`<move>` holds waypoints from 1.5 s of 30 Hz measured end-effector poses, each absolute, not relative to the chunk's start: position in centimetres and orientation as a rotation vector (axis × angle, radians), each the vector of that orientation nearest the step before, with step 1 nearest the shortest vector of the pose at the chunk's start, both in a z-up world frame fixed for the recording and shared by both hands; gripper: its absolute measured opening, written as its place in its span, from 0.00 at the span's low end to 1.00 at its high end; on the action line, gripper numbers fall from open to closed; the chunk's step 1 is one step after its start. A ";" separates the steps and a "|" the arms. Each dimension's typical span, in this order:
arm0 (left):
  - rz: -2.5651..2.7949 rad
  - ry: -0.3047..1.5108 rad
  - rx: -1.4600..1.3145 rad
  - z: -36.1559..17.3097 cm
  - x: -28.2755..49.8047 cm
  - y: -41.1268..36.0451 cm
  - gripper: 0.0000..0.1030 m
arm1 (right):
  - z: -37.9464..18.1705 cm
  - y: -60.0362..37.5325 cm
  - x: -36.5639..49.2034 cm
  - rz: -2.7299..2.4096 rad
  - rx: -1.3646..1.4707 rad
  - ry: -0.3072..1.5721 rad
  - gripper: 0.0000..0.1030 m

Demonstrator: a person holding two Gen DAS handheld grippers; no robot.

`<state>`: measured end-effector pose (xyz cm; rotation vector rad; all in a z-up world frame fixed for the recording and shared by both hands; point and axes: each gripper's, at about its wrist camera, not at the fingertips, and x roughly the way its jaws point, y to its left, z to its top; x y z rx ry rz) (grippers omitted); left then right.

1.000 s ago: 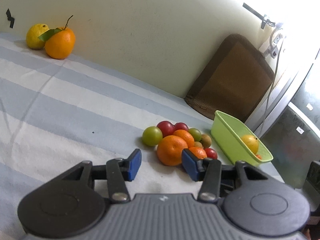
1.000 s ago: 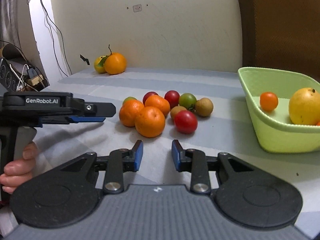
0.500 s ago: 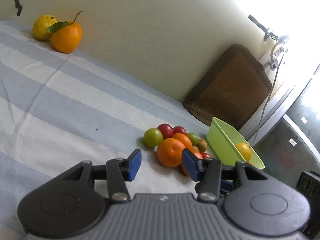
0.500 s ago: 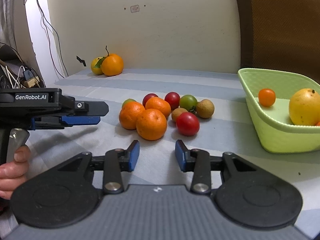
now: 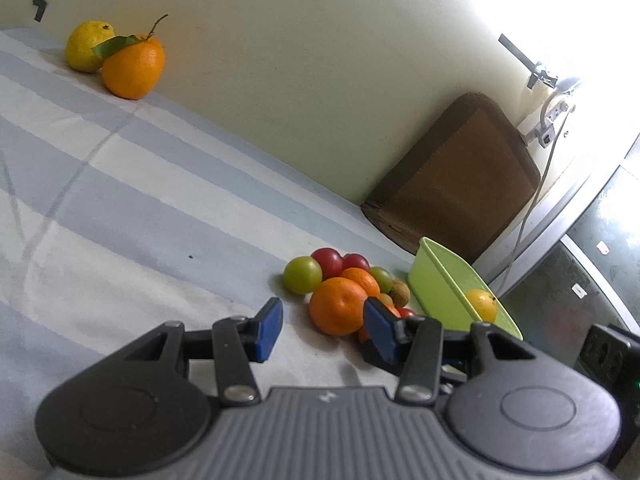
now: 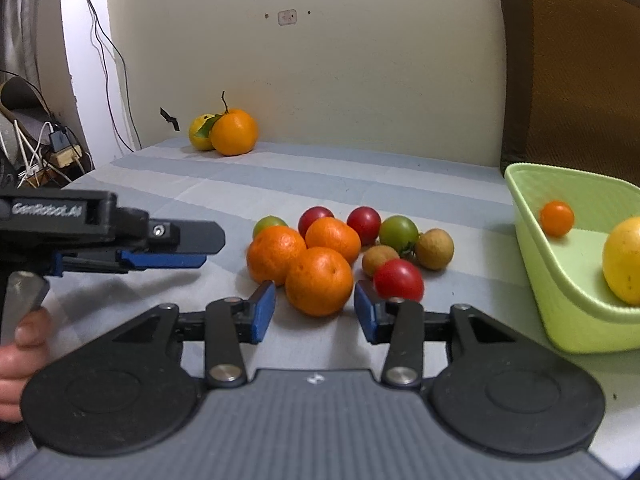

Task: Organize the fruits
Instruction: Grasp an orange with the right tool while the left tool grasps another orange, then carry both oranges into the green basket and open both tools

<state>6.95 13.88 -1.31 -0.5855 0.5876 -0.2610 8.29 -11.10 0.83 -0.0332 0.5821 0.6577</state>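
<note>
The right tongs (image 6: 315, 312), empty and opening, were lined up just short of the nearest orange (image 6: 319, 281), apparently for pickup; the left tongs (image 5: 323, 330) were held released, empty.

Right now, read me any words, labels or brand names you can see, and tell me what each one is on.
"GenRobot.AI": white lettering, blurred but legible, on the side of the left gripper body in the right wrist view.
Small embossed logo mark on the right gripper housing: a symbol, not text.
Small plate on the wall: too small to read.
</note>
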 end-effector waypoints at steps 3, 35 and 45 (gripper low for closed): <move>-0.279 0.594 -0.558 -1.1 7.5 13.4 0.49 | 0.7 -10.7 8.6 0.656 -0.041 0.590 0.45; -0.237 0.696 -0.204 0.7 2.4 6.5 0.40 | 0.6 -15.9 2.5 0.585 -0.161 0.526 0.40; -0.185 0.673 -0.125 1.0 1.7 5.4 0.53 | 0.3 -16.1 2.2 0.585 -0.150 0.524 0.41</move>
